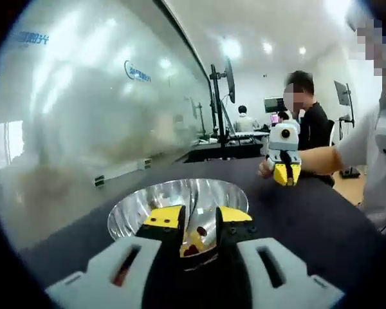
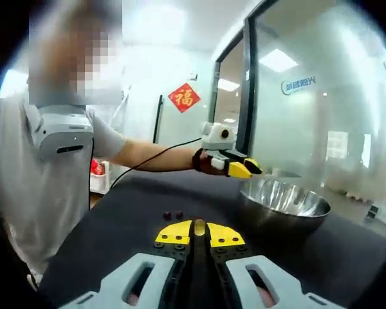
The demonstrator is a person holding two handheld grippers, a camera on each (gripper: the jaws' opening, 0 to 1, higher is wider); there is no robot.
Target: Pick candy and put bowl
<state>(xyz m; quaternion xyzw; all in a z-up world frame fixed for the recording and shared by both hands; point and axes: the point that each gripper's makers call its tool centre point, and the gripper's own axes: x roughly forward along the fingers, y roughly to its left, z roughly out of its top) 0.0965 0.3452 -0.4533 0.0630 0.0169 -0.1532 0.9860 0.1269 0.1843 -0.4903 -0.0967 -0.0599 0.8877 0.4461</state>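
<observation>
Above the shiny round metal bowl [image 1: 148, 203], left gripper [image 1: 197, 226] hangs parted.

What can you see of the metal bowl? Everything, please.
The bowl is round, shiny and silver, apparently steel, with a ribbed, reflective inner wall. It stands upright on the dark table beside a glass partition. In the left gripper view, the left gripper hangs over its near rim, and small dark red and yellow pieces lie inside. Nothing visibly touches it but the table.
</observation>
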